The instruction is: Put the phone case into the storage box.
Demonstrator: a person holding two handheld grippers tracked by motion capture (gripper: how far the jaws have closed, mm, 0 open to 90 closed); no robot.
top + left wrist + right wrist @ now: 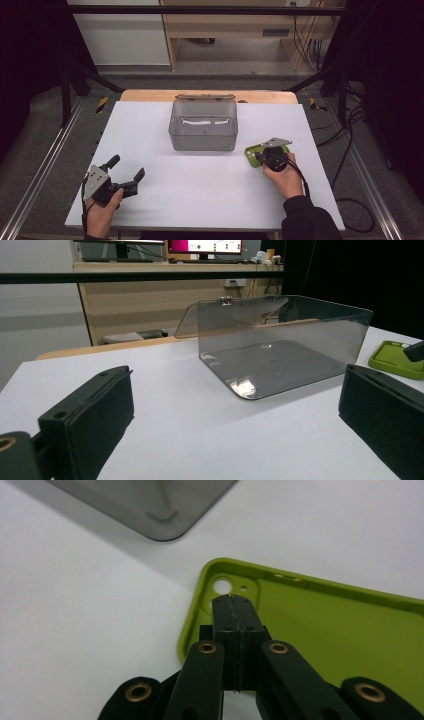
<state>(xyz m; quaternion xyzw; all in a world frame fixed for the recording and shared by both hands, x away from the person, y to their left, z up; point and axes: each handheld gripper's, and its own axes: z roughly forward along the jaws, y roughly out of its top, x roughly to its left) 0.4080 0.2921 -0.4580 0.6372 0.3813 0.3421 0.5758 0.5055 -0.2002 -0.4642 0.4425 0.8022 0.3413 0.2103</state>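
Note:
A lime-green phone case lies open side up on the white table, to the right of a clear grey box. My right gripper is over the case's left end. In the right gripper view its jaws are pressed together, tips inside the case beside the camera cut-out, with nothing seen between them. At the front left my left gripper rests with its jaws wide apart and nothing in them. The left gripper view shows its gripper facing the box and the case.
The box is lidded at the back with its hinged lid tipped open, and holds nothing that I can make out. The white table has bare surface between the two hands. Metal rails run along both sides of the table.

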